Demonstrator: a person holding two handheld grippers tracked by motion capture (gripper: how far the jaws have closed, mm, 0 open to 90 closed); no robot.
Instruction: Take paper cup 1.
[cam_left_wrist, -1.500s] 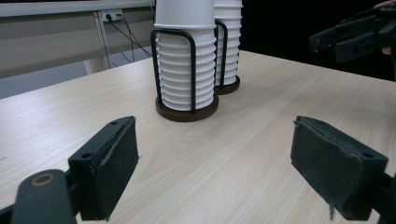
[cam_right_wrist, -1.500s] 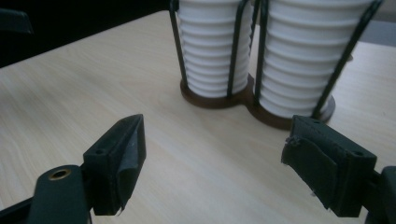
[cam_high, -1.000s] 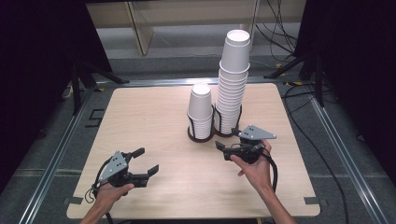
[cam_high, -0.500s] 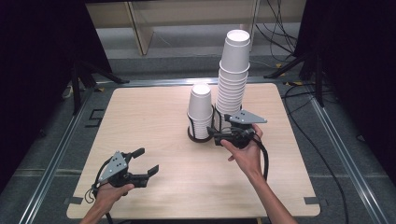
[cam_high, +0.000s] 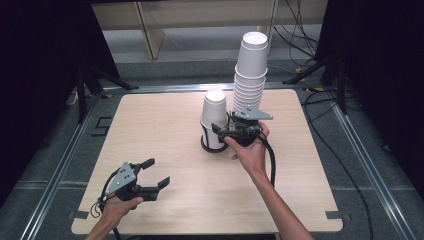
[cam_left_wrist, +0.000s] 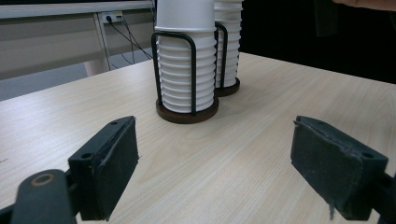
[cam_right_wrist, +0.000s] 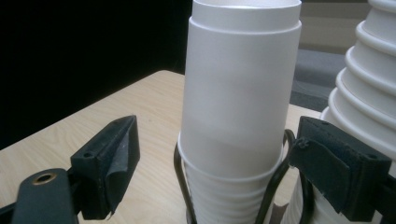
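Two stacks of white paper cups stand in black wire holders at the table's far middle: a short stack (cam_high: 215, 115) and a tall stack (cam_high: 250, 70) to its right. My right gripper (cam_high: 220, 132) is open at the short stack, level with its upper cups. In the right gripper view the top cup (cam_right_wrist: 240, 93) stands between the two pads, and neither pad touches it; the wire holder (cam_right_wrist: 275, 182) rises beside the right pad. My left gripper (cam_high: 156, 172) rests open near the front left with nothing in it, pointing at the short stack (cam_left_wrist: 187, 70).
The holders have round brown bases (cam_high: 210, 146) that sit side by side on the wooden table (cam_high: 165, 125). The tall stack (cam_right_wrist: 369, 93) stands close beside my right gripper's far jaw. Cables and stand legs lie on the floor behind the table.
My right gripper has moved forward and left, from the table's right middle up to the short stack, and its jaws now straddle the top cups. The left gripper has stayed put.
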